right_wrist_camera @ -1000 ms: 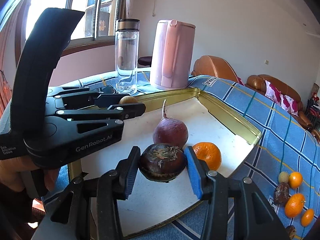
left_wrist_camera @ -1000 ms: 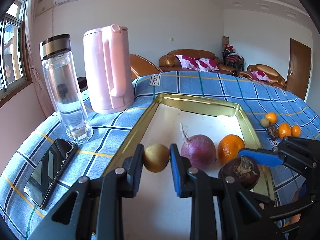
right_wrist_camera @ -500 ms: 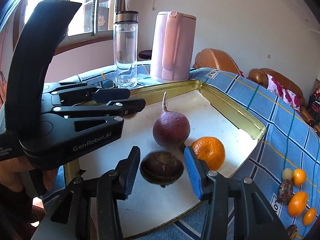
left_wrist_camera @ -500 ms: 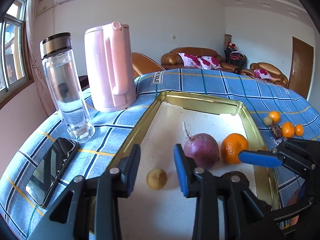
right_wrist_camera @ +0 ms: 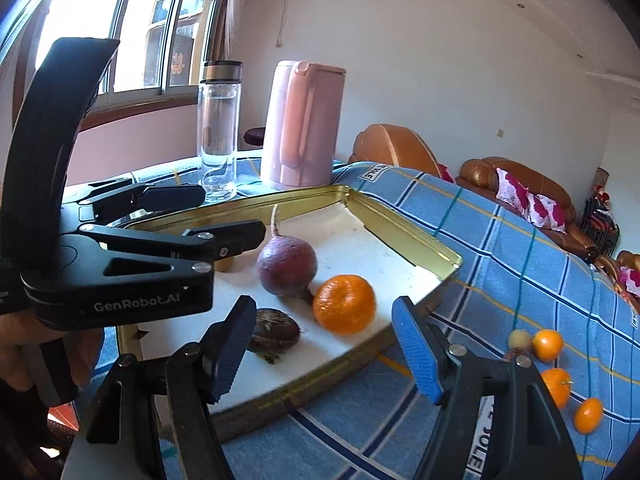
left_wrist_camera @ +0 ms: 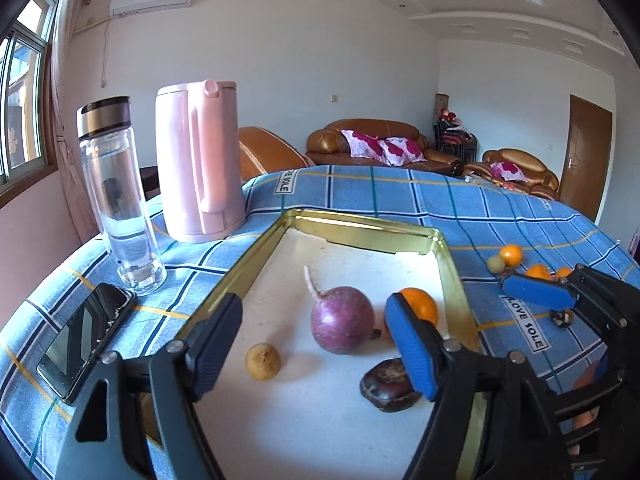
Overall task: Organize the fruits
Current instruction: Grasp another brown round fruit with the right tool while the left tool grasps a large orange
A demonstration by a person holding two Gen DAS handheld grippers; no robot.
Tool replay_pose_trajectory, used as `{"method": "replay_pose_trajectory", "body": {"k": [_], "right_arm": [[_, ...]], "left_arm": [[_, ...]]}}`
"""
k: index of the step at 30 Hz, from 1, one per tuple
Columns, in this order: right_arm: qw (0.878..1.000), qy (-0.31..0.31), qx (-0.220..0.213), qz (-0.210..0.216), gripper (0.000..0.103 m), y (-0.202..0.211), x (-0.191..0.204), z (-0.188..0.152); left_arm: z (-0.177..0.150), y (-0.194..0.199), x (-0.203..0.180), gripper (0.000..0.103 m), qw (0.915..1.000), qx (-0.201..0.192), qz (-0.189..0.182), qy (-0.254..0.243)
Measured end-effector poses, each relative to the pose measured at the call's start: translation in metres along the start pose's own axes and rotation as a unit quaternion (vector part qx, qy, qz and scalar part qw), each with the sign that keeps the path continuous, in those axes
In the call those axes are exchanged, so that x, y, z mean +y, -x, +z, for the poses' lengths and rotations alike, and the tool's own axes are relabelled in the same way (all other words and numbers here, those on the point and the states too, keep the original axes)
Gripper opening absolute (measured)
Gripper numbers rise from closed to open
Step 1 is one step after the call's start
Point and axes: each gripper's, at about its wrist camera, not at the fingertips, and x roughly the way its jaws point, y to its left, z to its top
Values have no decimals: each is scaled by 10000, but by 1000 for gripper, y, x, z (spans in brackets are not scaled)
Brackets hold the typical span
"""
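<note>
A gold-rimmed tray (left_wrist_camera: 360,226) on the blue checked cloth holds a purple beet (left_wrist_camera: 343,325), an orange (left_wrist_camera: 420,304), a small yellow-brown fruit (left_wrist_camera: 263,361) and a dark brown fruit (left_wrist_camera: 388,385). My left gripper (left_wrist_camera: 313,305) hangs over the tray's near end, jaws opening. The yellow-brown fruit lies loose on the tray below and between the fingers, touching neither pad. My right gripper (right_wrist_camera: 324,318) is also opening and holds nothing. The dark brown fruit (right_wrist_camera: 276,334) rests on the tray just behind its left finger. The left gripper (right_wrist_camera: 204,216) shows in the right wrist view.
A pink kettle (left_wrist_camera: 198,160), a glass bottle (left_wrist_camera: 120,200) and a phone (left_wrist_camera: 84,336) stand left of the tray. Several small oranges and other fruits (right_wrist_camera: 548,344) lie loose on the cloth to the right. A hand (right_wrist_camera: 16,344) holds the left gripper.
Both grippers opened and let go. The yellow-brown fruit and the dark brown fruit dropped onto the tray. Both grippers drew back toward the tray's near end.
</note>
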Motion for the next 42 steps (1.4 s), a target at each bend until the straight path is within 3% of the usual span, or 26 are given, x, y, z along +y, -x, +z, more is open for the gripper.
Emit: {"method": "replay_pose_trajectory", "body": {"k": [2, 6, 11, 15, 20, 26, 27, 28, 34, 42], "right_arm": [[9997, -132, -50, -192, 72, 14, -19, -5], [9965, -496, 52, -673, 72, 34, -61, -19], [9836, -1260, 388, -1234, 71, 50, -123, -42], [9752, -1739, 712, -1173, 71, 47, -151, -59], [9710, -1909, 1097, -935, 70, 33, -158, -71], [9640, -1966, 1606, -786, 54, 17, -163, -81], [9635, -1990, 1618, -768, 45, 16, -164, -81], [9638, -1985, 1609, -756, 42, 17, -165, -82], [9676, -1927, 1290, -1001, 42, 34, -168, -78], [9595, -2020, 1011, -1682, 42, 48, -194, -73]], "left_arm": [[2, 5, -12, 80, 9999, -55, -88, -108], [4, 14, -39, 93, 9990, -149, -326, -257], [6, 17, -74, 94, 9968, -128, -579, -535], [8, 16, -98, 96, 9946, -59, -752, -719], [13, 12, -120, 98, 9925, 11, -882, -849], [17, 5, -139, 98, 9904, 94, -920, -1023], [18, 3, -142, 98, 9901, 125, -944, -1029], [18, 1, -144, 98, 9898, 153, -957, -1040], [18, -17, -162, 98, 9877, 379, -1001, -1144], [25, -36, -199, 96, 9839, 501, -1212, -1213]]}}
